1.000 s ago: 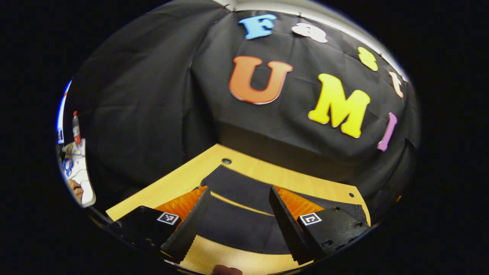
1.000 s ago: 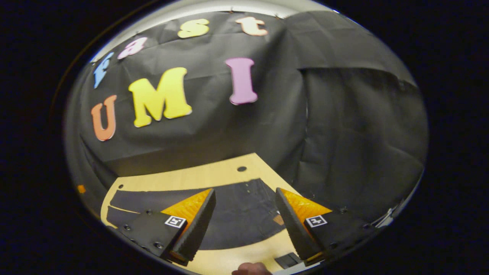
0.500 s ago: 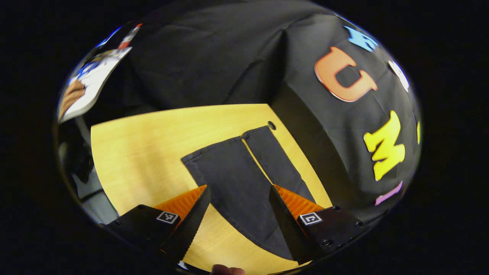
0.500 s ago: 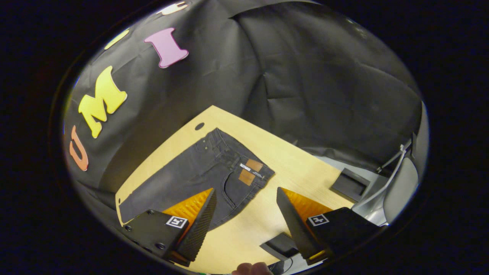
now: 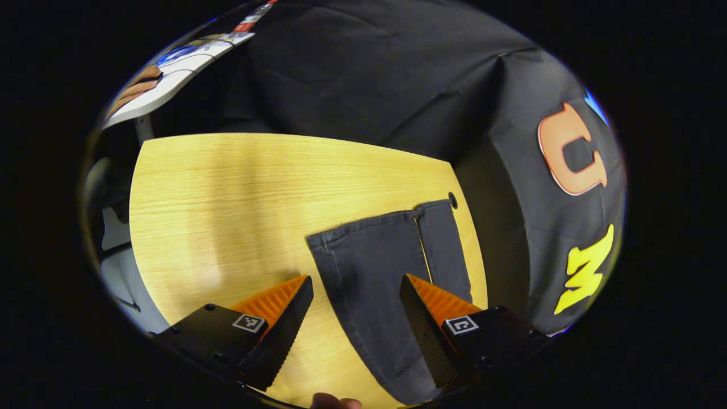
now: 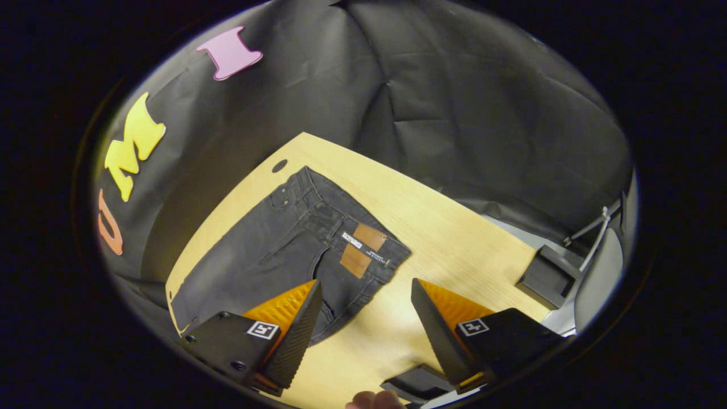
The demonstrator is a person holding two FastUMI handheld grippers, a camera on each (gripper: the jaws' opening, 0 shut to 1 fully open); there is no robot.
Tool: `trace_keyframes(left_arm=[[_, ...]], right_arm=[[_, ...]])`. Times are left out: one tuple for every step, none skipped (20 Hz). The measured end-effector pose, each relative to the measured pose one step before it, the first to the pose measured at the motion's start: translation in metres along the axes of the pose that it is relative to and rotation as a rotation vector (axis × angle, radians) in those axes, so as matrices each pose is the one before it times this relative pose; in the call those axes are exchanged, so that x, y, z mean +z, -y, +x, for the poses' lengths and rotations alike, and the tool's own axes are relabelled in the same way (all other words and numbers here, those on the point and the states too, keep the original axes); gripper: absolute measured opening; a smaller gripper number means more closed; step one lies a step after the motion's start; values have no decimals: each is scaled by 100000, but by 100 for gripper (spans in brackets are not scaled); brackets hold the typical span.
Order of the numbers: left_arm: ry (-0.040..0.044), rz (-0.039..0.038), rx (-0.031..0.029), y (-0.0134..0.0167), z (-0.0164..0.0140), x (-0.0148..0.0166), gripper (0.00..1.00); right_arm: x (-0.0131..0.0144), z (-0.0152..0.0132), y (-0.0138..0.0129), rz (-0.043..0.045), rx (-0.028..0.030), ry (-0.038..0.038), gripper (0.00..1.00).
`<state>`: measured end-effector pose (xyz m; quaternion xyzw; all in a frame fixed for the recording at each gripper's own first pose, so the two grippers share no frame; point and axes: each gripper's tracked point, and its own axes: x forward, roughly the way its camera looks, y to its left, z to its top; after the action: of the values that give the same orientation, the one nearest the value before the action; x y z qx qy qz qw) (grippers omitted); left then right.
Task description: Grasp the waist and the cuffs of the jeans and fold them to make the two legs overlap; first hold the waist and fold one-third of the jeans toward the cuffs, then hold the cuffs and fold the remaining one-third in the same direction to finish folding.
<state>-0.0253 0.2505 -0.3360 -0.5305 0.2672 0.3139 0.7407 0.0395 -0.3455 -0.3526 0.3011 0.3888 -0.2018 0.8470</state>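
Since half a second ago both views have tipped further down toward the worktop (image 5: 227,187), and more of its bare wood lies ahead of each pair of jaws; a second ago both looked mostly at the booth wall. In the left gripper view the cuffs (image 5: 386,224) have slid lower and nearer the jaws; in the right gripper view the waist (image 6: 346,227) sits a little higher than before.

The left gripper (image 5: 355,301) has its jaws wide apart, holding nothing, above the worktop. The nearer leg of the jeans (image 5: 369,284) passes between them; whether either finger touches the cloth cannot be told. The right gripper (image 6: 366,307) is likewise spread wide and empty, the hip edge of the jeans (image 6: 272,250) just ahead of its left finger.

The jeans lie flat on the worktop, legs side by side with a thin gap between them. Their long axis runs away from the left jaws toward the cuffs, and in the right gripper view from the waist, ahead of the jaws, down to the left.
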Motion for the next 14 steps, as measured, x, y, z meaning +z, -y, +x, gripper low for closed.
trace_keyframes(left_arm=[[-204,-1640,880,-85,419,-9,99],[41,-775,1066,-169,354,53,99],[-297,-152,1397,-163,381,-11,99],[-383,325,615,56,186,-45,99],[591,995,-209,303,201,166,99],[169,968,115,139,258,-41,99],[249,534,-88,224,252,90,99],[146,286,56,330,381,120,99],[-60,76,267,251,278,41,99],[36,-133,-293,235,282,115,99],[-139,-789,-675,441,284,22,99],[78,-684,-907,365,307,85,99],[-8,-347,-791,443,261,47,99],[34,-66,-618,386,383,51,99]], right_arm=[[107,251,-143,1538,29,-367,92],[204,375,-62,650,-560,-101,92],[36,482,201,-367,-1476,173,92],[166,475,53,333,-1013,45,92],[-47,195,-45,784,-735,-478,98],[21,147,-40,870,-682,-462,92],[-80,303,-71,650,-500,-380,92],[-132,479,-269,914,-453,-703,92],[-164,387,-374,420,-816,199,92],[218,497,-374,6,300,546,98],[-144,-108,-188,156,-1256,255,98],[294,558,-220,356,-895,2,98],[20,-163,46,156,-1266,1502,98],[-33,207,60,-726,-2396,-338,99]])
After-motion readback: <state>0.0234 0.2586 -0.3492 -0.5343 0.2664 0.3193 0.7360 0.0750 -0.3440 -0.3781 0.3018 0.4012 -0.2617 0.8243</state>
